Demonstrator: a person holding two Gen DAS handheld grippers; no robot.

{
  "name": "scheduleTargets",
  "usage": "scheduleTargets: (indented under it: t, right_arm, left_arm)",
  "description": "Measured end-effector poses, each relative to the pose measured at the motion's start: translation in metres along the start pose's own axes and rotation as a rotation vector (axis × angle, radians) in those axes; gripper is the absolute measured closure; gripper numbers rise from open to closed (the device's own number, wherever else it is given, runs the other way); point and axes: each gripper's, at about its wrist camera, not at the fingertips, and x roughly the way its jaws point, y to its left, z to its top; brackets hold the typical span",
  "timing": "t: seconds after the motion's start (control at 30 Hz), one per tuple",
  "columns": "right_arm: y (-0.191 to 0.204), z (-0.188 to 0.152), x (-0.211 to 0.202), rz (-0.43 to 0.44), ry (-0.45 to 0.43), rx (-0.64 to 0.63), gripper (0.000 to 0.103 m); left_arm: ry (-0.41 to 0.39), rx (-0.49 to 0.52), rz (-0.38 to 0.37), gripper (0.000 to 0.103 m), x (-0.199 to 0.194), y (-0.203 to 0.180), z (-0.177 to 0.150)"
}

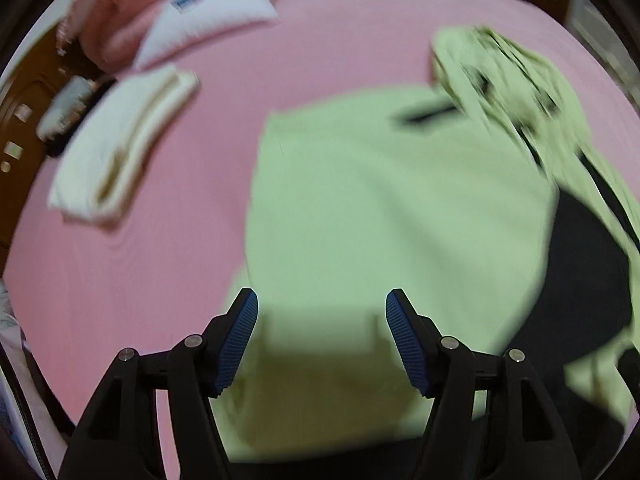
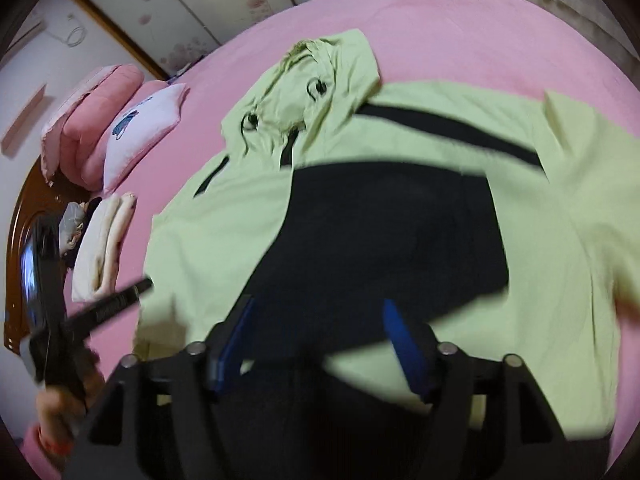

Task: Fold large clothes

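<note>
A light green hooded jacket (image 1: 380, 200) (image 2: 224, 240) lies spread on the pink bed (image 1: 140, 280). It has black panels (image 2: 400, 232) across the middle, and its hood (image 2: 320, 68) points toward the far side. My left gripper (image 1: 321, 300) hangs open above the jacket's green left part, with nothing between its blue pads. My right gripper (image 2: 319, 304) is open too, over the black panel, and holds no cloth. At the left edge of the right wrist view, a hand (image 2: 56, 404) holds the left tool, and one of its fingers (image 2: 120, 300) sticks out over the sheet. Both views are blurred.
A folded white cloth (image 1: 120, 148) (image 2: 104, 240) lies left of the jacket. Near the wooden headboard (image 1: 20, 120) are a white pillow (image 1: 208, 16) and pink bedding (image 1: 120, 12). Bare pink sheet shows between the jacket and the folded cloth.
</note>
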Motion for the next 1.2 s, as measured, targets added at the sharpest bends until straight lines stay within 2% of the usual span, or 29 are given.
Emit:
scheduleTargets:
  t: [0.07, 0.13, 0.23, 0.37, 0.47, 0.57, 0.7, 0.77, 0.9, 1.03, 1.2]
  right_arm:
    - [0.01, -0.018, -0.007, -0.034, 0.013, 0.018, 0.035]
    - [0.014, -0.036, -0.019, -0.055, 0.012, 0.035, 0.034]
    - [0.014, -0.068, -0.04, -0.071, 0.008, 0.065, 0.027]
    - [0.01, -0.096, -0.051, -0.071, 0.034, 0.077, 0.026]
    - [-0.004, -0.116, -0.06, -0.072, 0.043, 0.104, 0.026]
    - [-0.028, -0.134, -0.068, -0.075, 0.053, 0.162, 0.026]
    - [-0.082, -0.155, -0.078, -0.089, 0.076, 0.283, 0.026]
    - [-0.113, -0.162, -0.087, -0.083, 0.064, 0.345, 0.026]
    - [-0.182, -0.167, -0.111, -0.091, 0.063, 0.464, 0.026]
    - [-0.259, -0.162, -0.152, -0.141, -0.03, 0.563, 0.026]
    - [-0.35, -0.139, -0.186, -0.187, -0.069, 0.647, 0.026]
  left_arm:
    - [0.028, 0.033, -0.018, 0.029, -0.019, 0.0, -0.029]
    - [0.029, 0.051, -0.029, 0.028, -0.037, -0.003, -0.054]
    - [0.053, 0.063, -0.071, 0.027, -0.059, -0.002, -0.087]
    - [0.093, 0.093, -0.104, 0.025, -0.076, -0.011, -0.12]
    - [0.129, 0.144, -0.133, 0.024, -0.086, -0.028, -0.144]
    - [0.164, 0.212, -0.128, 0.024, -0.091, -0.055, -0.164]
    - [0.228, 0.279, -0.103, 0.024, -0.095, -0.105, -0.186]
    - [0.271, 0.297, -0.066, 0.024, -0.095, -0.136, -0.195]
    - [0.33, 0.317, -0.067, 0.024, -0.101, -0.205, -0.207]
    - [0.282, 0.387, -0.028, 0.024, -0.118, -0.297, -0.203]
    - [0.266, 0.346, -0.072, 0.024, -0.135, -0.379, -0.185]
